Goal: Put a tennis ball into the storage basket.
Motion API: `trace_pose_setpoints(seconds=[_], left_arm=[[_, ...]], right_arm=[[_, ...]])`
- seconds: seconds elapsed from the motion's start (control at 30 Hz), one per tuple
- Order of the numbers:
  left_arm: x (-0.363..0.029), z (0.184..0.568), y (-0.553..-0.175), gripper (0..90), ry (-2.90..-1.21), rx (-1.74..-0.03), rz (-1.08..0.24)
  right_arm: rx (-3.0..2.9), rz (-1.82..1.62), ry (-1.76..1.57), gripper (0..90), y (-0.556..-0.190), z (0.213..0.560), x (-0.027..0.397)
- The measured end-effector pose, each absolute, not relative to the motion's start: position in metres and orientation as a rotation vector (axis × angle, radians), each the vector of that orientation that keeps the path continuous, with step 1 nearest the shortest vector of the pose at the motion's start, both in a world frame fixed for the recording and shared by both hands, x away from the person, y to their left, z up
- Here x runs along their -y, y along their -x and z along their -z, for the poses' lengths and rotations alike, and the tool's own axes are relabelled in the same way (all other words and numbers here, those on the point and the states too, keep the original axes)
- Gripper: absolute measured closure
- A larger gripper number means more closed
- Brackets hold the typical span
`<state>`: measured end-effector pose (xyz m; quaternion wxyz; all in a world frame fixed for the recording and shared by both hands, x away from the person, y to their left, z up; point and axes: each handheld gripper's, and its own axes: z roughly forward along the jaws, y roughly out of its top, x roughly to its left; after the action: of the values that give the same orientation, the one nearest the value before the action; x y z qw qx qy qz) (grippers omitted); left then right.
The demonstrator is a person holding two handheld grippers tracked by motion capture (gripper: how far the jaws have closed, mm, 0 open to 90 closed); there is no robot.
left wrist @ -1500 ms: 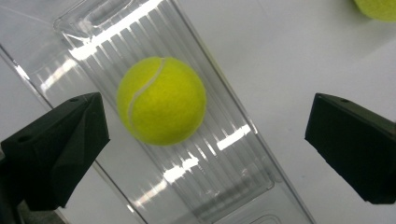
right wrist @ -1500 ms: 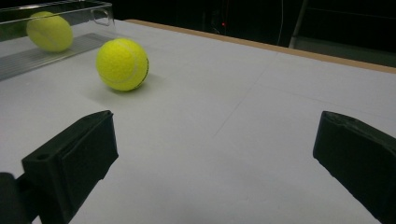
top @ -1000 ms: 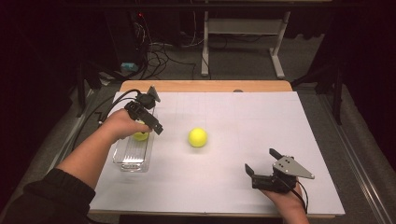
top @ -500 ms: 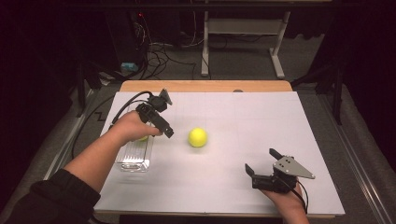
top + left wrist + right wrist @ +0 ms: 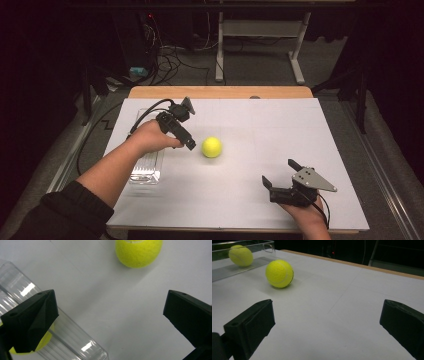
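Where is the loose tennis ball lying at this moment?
In the high view the tennis ball lies on the white table, left of centre, just beyond the open left gripper, right of the clear tray.

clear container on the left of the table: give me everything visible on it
The clear container is a long, shallow box of see-through ribbed plastic with an open top, lying flat on the white table near its left edge. One yellow tennis ball sits inside. The person's left forearm crosses above it; the left gripper, open, has nothing between its jaws.

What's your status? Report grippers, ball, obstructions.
Left gripper open, beside loose tennis ball. Right gripper open, idle. One ball in clear container. Path clear.
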<state>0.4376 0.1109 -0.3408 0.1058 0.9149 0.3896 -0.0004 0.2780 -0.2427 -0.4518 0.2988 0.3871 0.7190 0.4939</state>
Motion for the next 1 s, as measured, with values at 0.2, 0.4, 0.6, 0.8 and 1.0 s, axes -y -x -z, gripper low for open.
trace_pose_setpoints(seconds=[0.2, 0.4, 0.6, 0.8, 1.0], left_arm=[[-0.098, 0.341, -0.435, 0.7, -2.706, -1.117, 0.01], [-0.087, 0.342, -0.434, 0.7, -2.717, -1.095, 0.021], [-0.077, 0.342, -0.432, 0.7, -2.724, -1.07, 0.022], [-0.068, 0.34, -0.43, 0.7, -2.727, -1.045, 0.027], [-0.061, 0.341, -0.43, 0.7, -2.724, -1.032, 0.022]], right_arm=[[-1.908, -1.314, -1.029, 0.0, -0.278, 0.452, 0.243], [-1.908, -1.315, -1.025, 0.0, -0.278, 0.452, 0.243], [-1.906, -1.317, -1.026, 0.0, -0.278, 0.451, 0.242], [-1.905, -1.318, -1.025, 0.0, -0.277, 0.451, 0.242], [-1.907, -1.316, -1.026, 0.0, -0.278, 0.451, 0.242]])
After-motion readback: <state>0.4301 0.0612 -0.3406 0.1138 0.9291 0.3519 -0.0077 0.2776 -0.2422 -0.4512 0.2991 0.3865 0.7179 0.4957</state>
